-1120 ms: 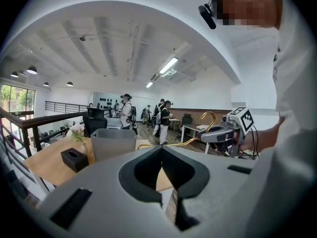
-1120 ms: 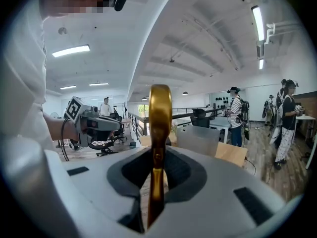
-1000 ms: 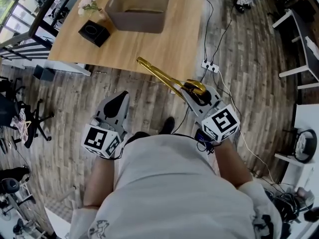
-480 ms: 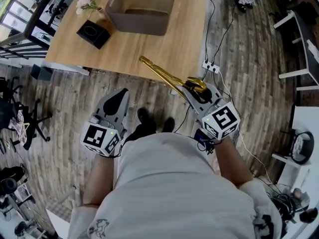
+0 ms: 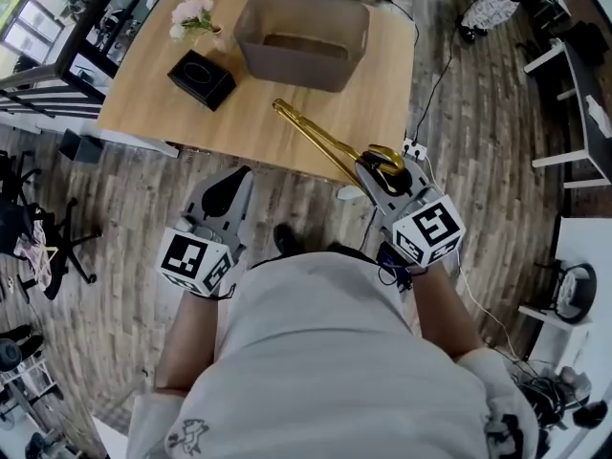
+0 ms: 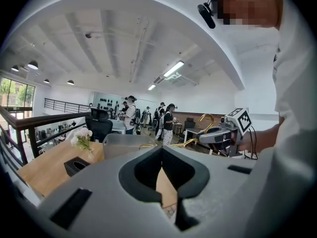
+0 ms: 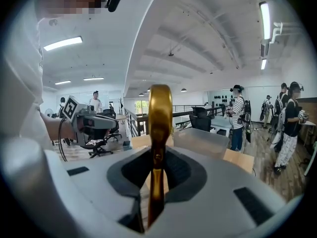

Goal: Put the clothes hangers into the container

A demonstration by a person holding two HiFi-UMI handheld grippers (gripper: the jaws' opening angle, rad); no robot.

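- The right gripper (image 5: 379, 168) pinches a gold clothes hanger (image 5: 323, 140) just under its hook. In the right gripper view the jaws press on the thin gold neck (image 7: 157, 178) from both sides, and the hook rises straight up out of them.
- Gripping at the neck probably serves to keep the long body out in front, so it can be led into an opening end first.
- From the jaws the hanger runs forward and to the left, out over the near edge of the wooden table (image 5: 143, 103).
- Its far tip stops near the front wall of the container (image 5: 304, 69) without touching it, so the hanger is not yet inside.
- The left gripper (image 5: 228, 187) has its jaws pressed together with nothing between them. It hangs over the floor, short of the table edge, likely kept out of the way.
- Seen from the right gripper, the container (image 7: 204, 141) lies ahead and slightly to the right of the hook.
- A black box (image 5: 201, 78) and flowers (image 5: 193, 13) stand to the container's left, clear of the hanger's line.
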